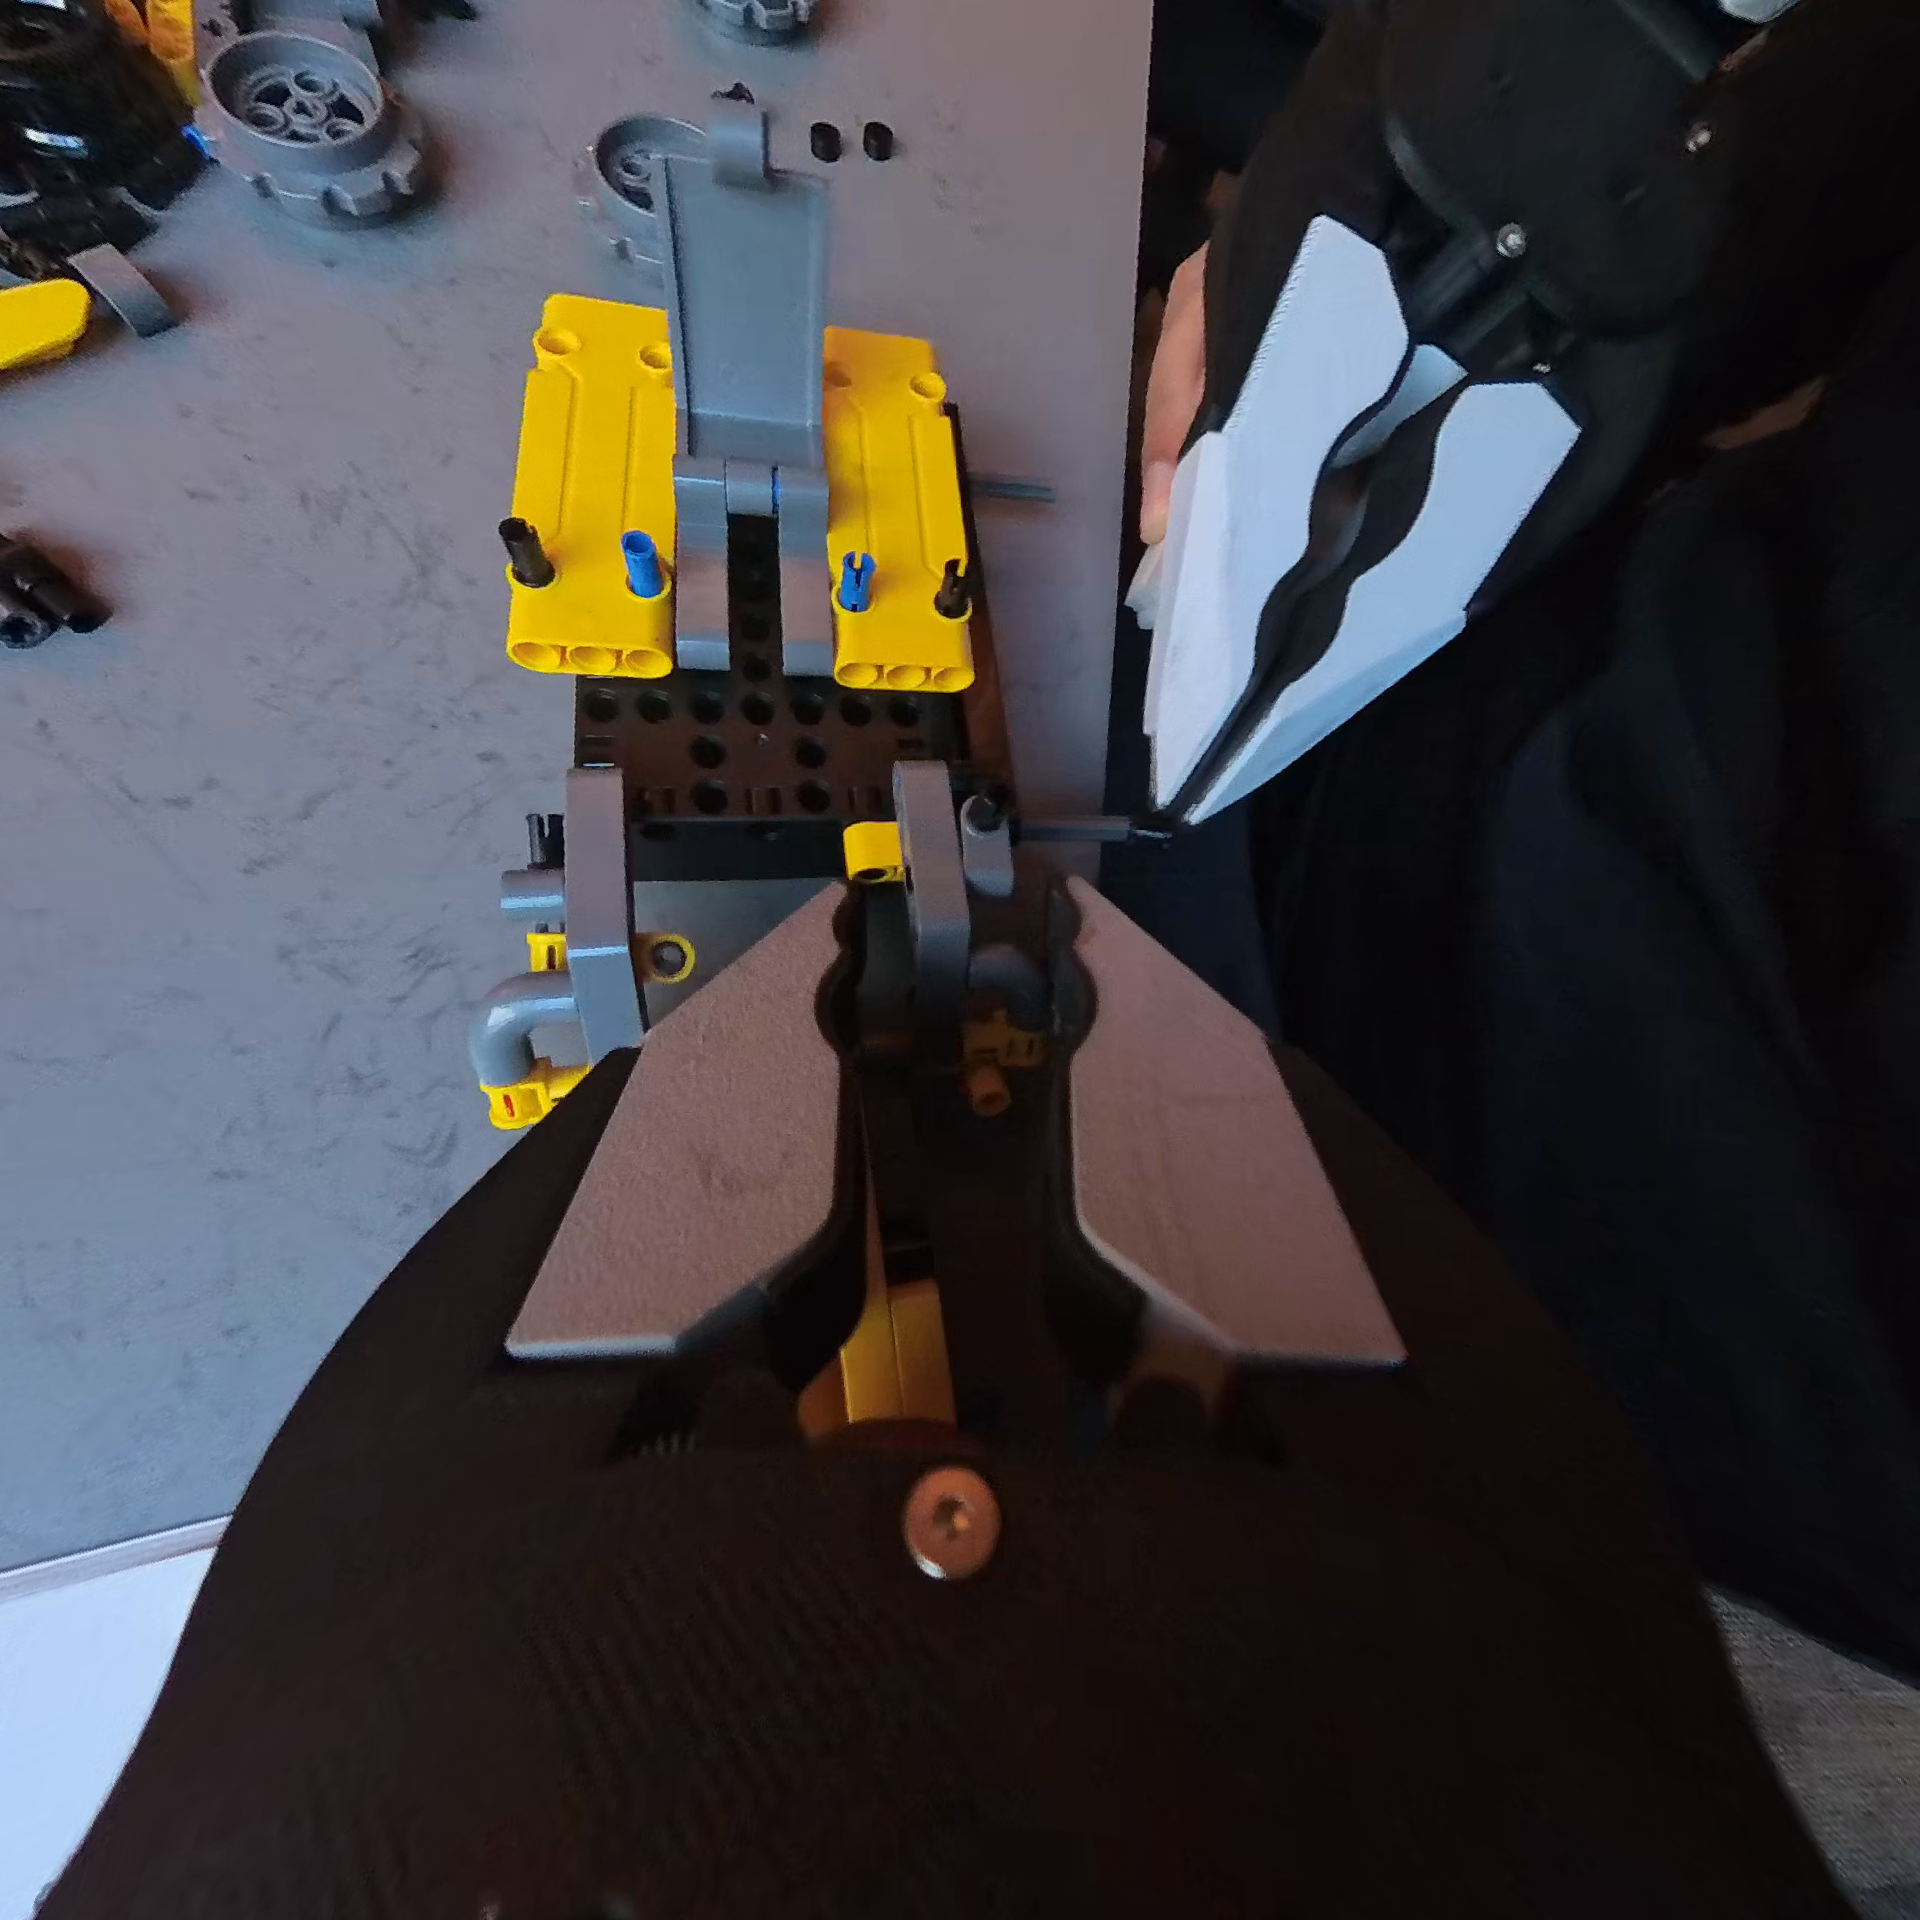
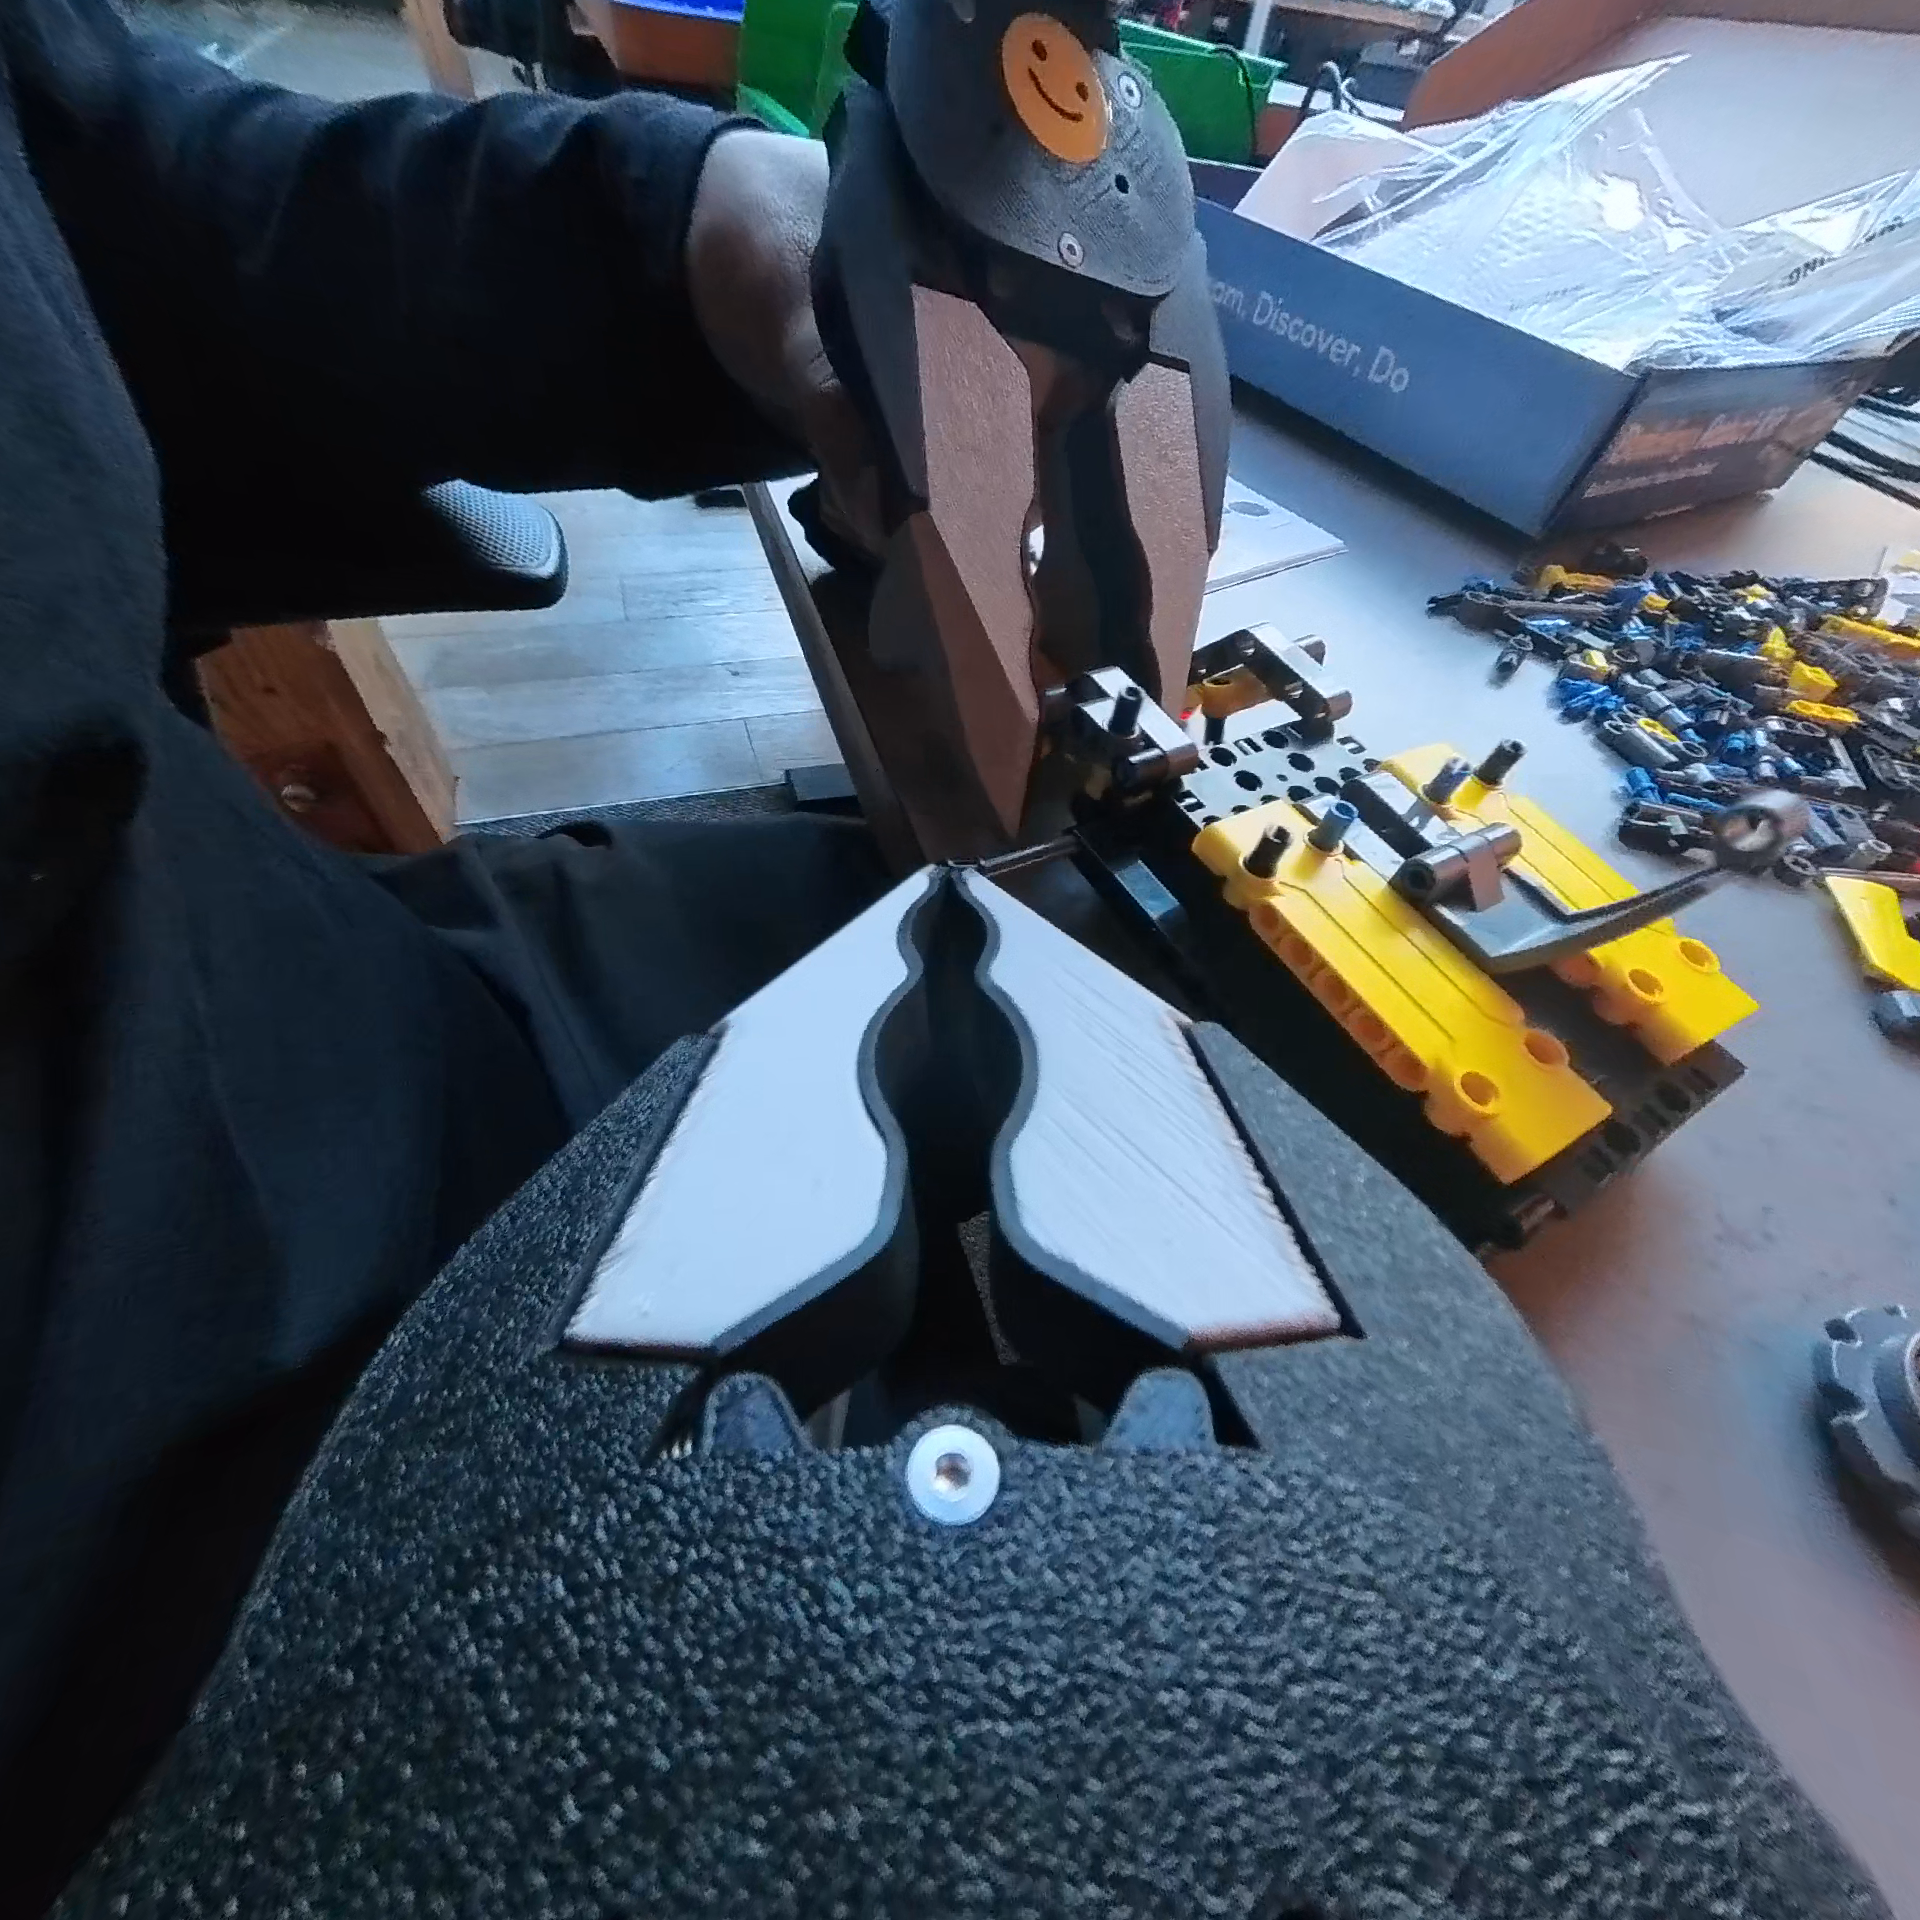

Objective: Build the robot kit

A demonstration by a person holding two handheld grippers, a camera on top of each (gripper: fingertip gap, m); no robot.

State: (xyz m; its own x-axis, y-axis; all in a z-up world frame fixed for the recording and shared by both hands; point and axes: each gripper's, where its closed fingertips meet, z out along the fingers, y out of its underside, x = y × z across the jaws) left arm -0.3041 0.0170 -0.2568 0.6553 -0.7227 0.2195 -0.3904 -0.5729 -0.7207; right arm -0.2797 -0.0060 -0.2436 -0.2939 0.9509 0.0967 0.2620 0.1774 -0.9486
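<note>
A brick-built model with two yellow panels, a black holed frame and grey beams lies on the grey table, close to its right edge. My left gripper is shut on a grey beam at the model's near end. It also shows in the right wrist view, standing upright over that end. My right gripper, with white fingers, is shut at the tips on a thin black axle that sticks out of the model's side. In the left wrist view my right gripper pinches the axle just off the table edge.
A pile of small loose parts lies beyond the model. A blue cardboard box with clear plastic bags stands at the back. Grey wheel hubs lie at the far left, a grey toothed part at the right. A person's dark sleeve is on the left. The grippers' ends are close to 4 centimetres from one another.
</note>
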